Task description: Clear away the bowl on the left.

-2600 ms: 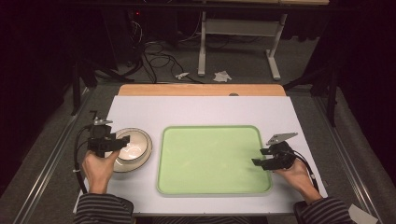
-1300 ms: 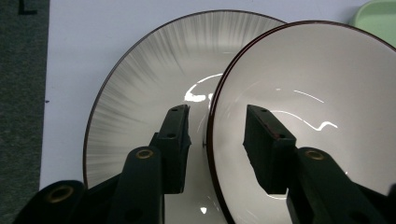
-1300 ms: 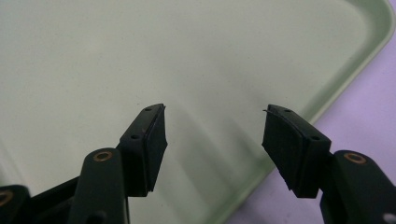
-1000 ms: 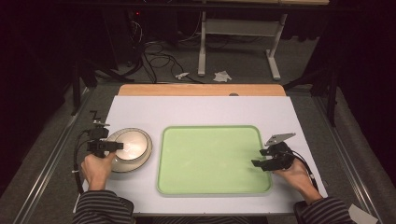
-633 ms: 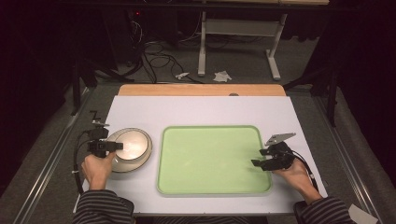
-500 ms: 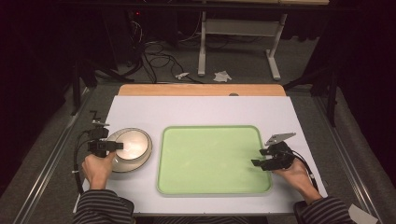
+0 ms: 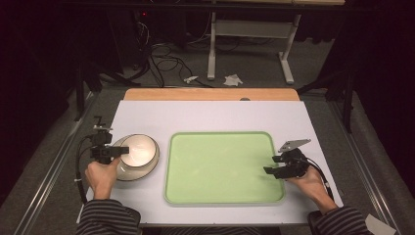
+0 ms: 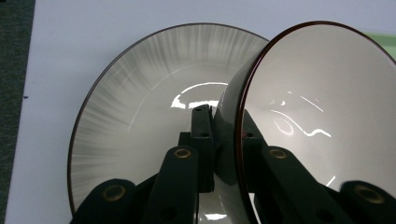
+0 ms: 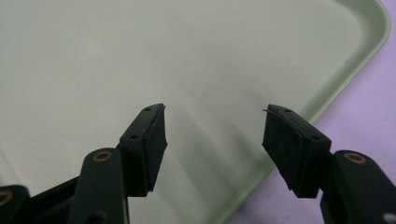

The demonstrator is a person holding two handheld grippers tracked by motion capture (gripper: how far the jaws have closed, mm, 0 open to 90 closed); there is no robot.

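A small bowl (image 8: 317, 107), white inside with a dark red-brown rim, is tipped up out of a wider grey-streaked dish (image 8: 130, 107). My left gripper (image 8: 223, 120) is shut on the small bowl's rim, one jaw inside and one outside. From above, the left gripper (image 7: 121, 150) sits at the left edge of the bowl (image 7: 142, 149), at the table's left. My right gripper (image 7: 270, 165) stands open over the right side of the pale green tray (image 7: 220, 166). In the right gripper view the right gripper (image 9: 212, 123) has nothing between its fingers, only the tray (image 9: 93, 56) beneath.
The white table top (image 7: 195, 115) carries a wooden strip (image 7: 210, 94) along its far edge. Beyond it are a dark floor, cables and a desk frame (image 7: 244, 34). A person's striped sleeves come in from the bottom.
Since the earliest frame my left gripper has drawn back to the bowl's left edge, closed on its rim and tilted it. The right gripper has hardly moved.
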